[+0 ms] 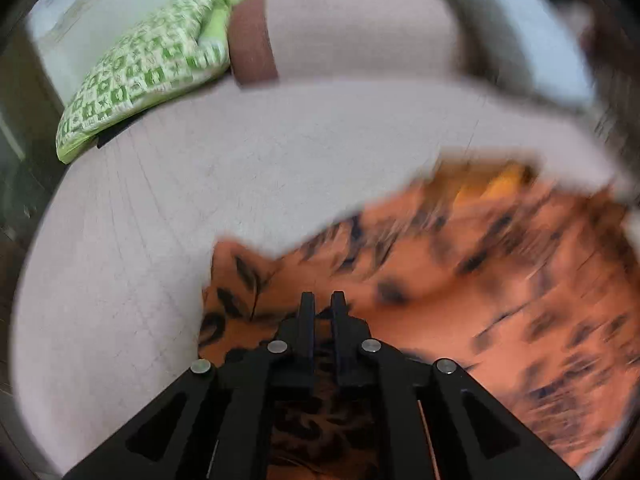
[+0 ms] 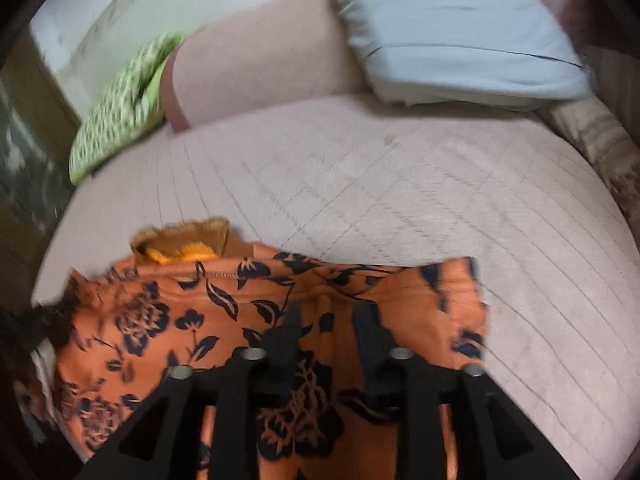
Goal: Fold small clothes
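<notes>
Orange floral garment (image 2: 360,300) lies low in both frames on the sofa (image 2: 400,184): light, limp, likely to slide and sag, best pinched at a hem or corner. Left hand-held gripper (image 1: 322,300), fingers narrow, seemingly clamps cloth; blur obscures contact. Right hand-held gripper (image 2: 332,316) spreads wider over the fabric, holding nothing.
</notes>
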